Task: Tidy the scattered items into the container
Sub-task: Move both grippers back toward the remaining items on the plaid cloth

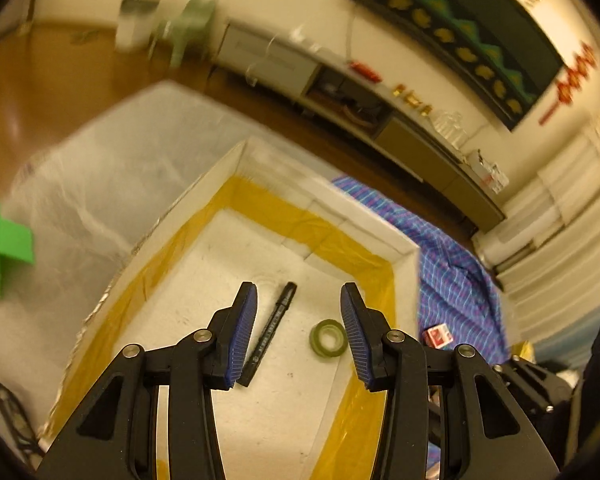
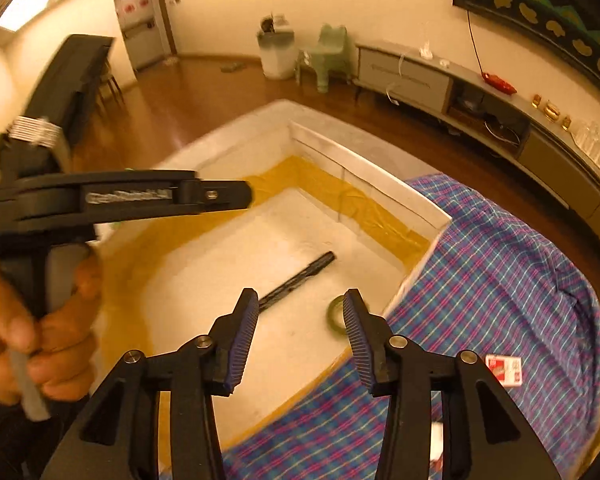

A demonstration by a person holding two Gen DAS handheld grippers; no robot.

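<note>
Two items already lie on the white floor of your container (image 1: 236, 168): a black marker pen (image 1: 269, 334) and, near it, a green tape roll (image 1: 328, 338). Your left hand-held gripper (image 1: 296, 334) hangs above them with jaws apart and empty. Your right hand-held gripper (image 2: 300, 338) is likewise parted, holding nothing. One red card box (image 2: 504, 370) rests outside on the blue plaid cloth (image 2: 500, 264), beside the container's wall.
</note>
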